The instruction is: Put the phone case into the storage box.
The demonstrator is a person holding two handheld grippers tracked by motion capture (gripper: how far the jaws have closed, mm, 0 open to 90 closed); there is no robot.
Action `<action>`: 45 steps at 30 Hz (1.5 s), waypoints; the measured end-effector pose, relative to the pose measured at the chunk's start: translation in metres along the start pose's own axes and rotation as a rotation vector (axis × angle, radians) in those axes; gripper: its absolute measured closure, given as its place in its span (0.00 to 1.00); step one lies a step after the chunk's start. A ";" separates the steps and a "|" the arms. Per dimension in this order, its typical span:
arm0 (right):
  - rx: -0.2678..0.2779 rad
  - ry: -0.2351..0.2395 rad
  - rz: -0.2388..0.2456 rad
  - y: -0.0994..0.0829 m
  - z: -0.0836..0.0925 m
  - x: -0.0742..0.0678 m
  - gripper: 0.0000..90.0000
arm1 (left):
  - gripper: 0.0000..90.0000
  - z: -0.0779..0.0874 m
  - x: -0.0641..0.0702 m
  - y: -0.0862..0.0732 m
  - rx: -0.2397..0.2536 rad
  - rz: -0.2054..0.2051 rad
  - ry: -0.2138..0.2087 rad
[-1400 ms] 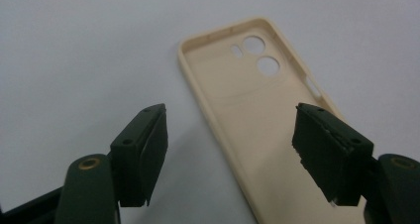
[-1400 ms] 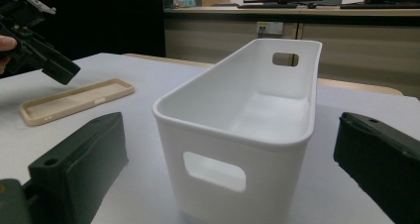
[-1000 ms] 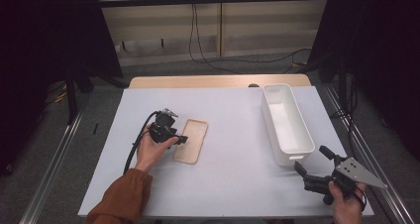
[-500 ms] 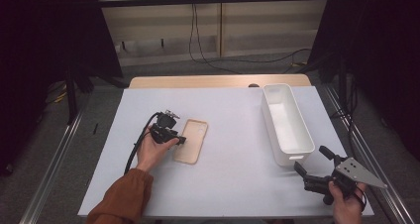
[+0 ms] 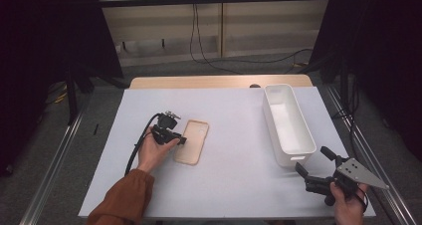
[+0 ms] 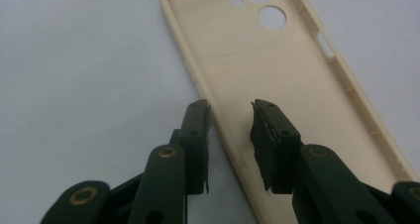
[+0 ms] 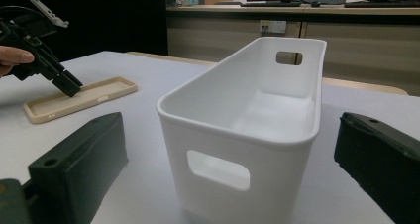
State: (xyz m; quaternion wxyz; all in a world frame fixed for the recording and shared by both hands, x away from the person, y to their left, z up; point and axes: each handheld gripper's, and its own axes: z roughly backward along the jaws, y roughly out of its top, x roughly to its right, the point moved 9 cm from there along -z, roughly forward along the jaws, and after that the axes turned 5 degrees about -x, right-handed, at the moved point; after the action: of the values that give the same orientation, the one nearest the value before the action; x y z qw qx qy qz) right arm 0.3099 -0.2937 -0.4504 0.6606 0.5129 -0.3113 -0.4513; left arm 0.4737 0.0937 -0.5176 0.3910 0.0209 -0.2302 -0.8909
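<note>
Two grippers work over a white-covered table (image 5: 229, 185) in the high view: the left gripper (image 5: 180, 141) sits at the long left edge of a beige phone case (image 5: 192, 141) that lies flat near the middle of the sheet, while the right gripper (image 5: 312, 166) rests at about four o'clock from the case, well apart from it, near the table's front right corner. A white bin (image 5: 288, 123) stands at roughly three o'clock from the case, its near end just beyond the right gripper's tips. The left gripper view looks down on the phone case (image 6: 277, 75), hollow side up with its camera cut-outs toward twelve o'clock; the left gripper (image 6: 230, 120) straddles the case's left wall, one jaw outside on the table and the other inside the hollow. Its jaws have just been closing on that wall, yet a gap remains between the pads, so the wall is not pinched. The right gripper view faces the white bin (image 7: 237, 149) straight ahead at twelve o'clock, with the right gripper (image 7: 228, 149) spread wide to either side of the bin's near end and touching nothing. At ten o'clock in that view lies the phone case (image 7: 79, 99), with the left gripper (image 7: 69, 87) tipped down onto it.
</note>
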 end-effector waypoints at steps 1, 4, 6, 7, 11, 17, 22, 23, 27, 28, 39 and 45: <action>0.000 0.001 0.000 0.000 0.000 0.000 0.00 | 0.76 0.000 0.000 0.000 0.002 0.009 0.000; -0.001 0.001 0.001 0.000 0.000 0.000 0.00 | 0.81 0.001 -0.002 0.000 0.000 0.012 -0.003; -0.001 0.001 0.001 0.000 0.000 0.000 0.00 | 0.83 0.000 -0.002 0.000 0.004 0.024 -0.014; -0.001 0.001 0.001 0.000 0.000 0.000 0.00 | 0.83 0.000 -0.003 0.000 0.004 0.026 -0.014; -0.001 0.000 0.000 0.000 -0.001 -0.001 0.00 | 0.87 0.000 -0.003 0.000 0.006 0.053 -0.017; 0.000 0.000 -0.001 0.000 -0.001 -0.001 0.00 | 0.89 0.000 -0.004 0.001 -0.002 0.073 -0.015; 0.000 0.001 0.000 0.000 -0.001 -0.001 0.00 | 0.93 0.000 -0.003 0.002 0.003 0.082 -0.005; 0.000 0.001 0.000 0.000 -0.001 -0.001 0.00 | 0.94 0.000 -0.002 0.002 0.003 0.084 -0.002; 0.000 0.001 -0.001 0.000 -0.001 -0.001 0.00 | 0.95 -0.001 -0.002 0.002 0.007 0.088 0.009; 0.000 0.002 0.000 0.000 -0.001 -0.001 0.00 | 0.96 0.000 -0.002 0.002 0.005 0.083 0.013; 0.000 0.003 0.002 0.000 0.000 0.000 0.00 | 0.97 0.000 -0.002 0.002 0.030 0.089 0.032; 0.000 0.001 0.002 0.000 0.000 0.000 0.00 | 0.97 0.000 -0.002 0.002 0.042 0.095 0.010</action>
State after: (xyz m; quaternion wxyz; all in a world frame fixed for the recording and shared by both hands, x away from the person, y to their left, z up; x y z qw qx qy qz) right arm 0.3100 -0.2938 -0.4507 0.6613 0.5128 -0.3112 -0.4504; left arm 0.4764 0.0942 -0.5167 0.4334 0.0224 -0.2475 -0.8662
